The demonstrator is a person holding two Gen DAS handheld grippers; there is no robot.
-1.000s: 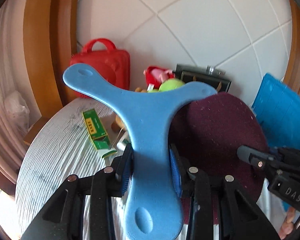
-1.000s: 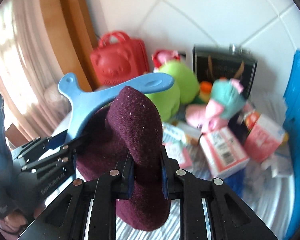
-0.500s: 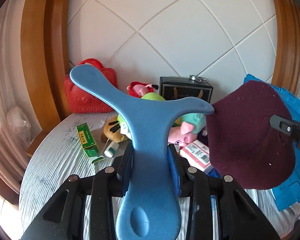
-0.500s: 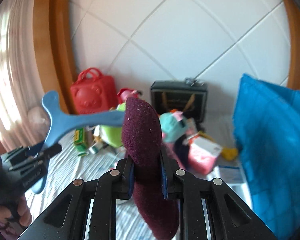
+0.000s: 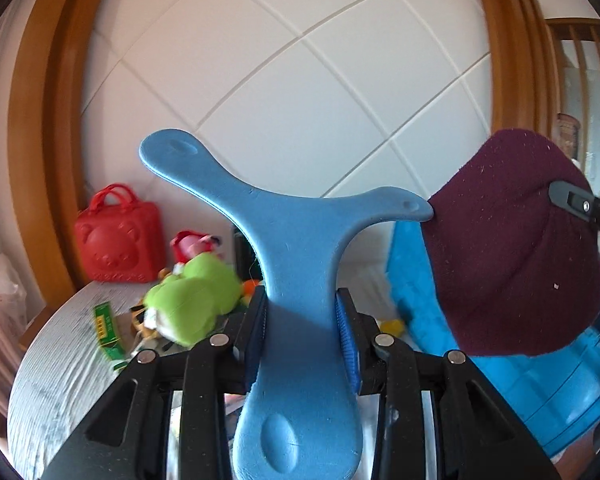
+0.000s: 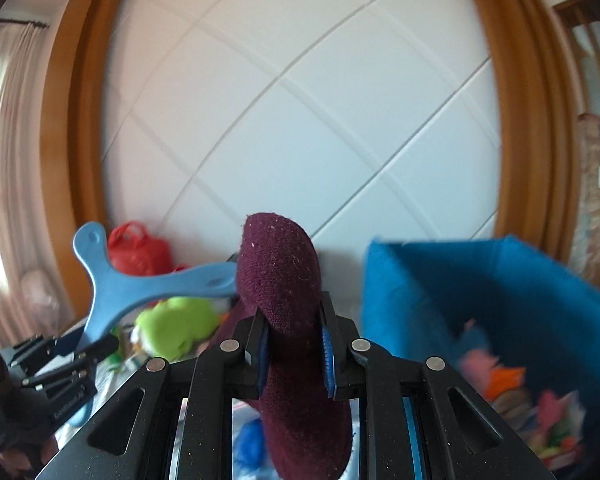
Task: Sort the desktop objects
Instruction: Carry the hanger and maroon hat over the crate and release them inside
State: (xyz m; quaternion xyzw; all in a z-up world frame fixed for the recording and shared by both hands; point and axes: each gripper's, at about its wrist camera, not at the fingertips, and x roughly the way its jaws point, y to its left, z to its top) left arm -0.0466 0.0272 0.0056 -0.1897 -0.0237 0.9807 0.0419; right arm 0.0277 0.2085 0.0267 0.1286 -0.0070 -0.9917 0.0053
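At the far left a red bear-faced bag [image 5: 118, 236] stands against the white wall, with a green box [image 5: 106, 330] lying on the pale table [image 5: 60, 376] and a green plush toy [image 5: 192, 300] just beside it. The left gripper [image 5: 302, 336] is clamped on the stem of a blue three-armed boomerang [image 5: 296, 248], held above the table; the stem runs toward the camera, two arms spreading up-left and right. Its right tip meets a maroon felt hat [image 6: 288, 320], pinched edge-on and upright in the closed right gripper [image 6: 294, 354]. At the right sits a blue storage bin [image 6: 480, 280] with blurred items inside.
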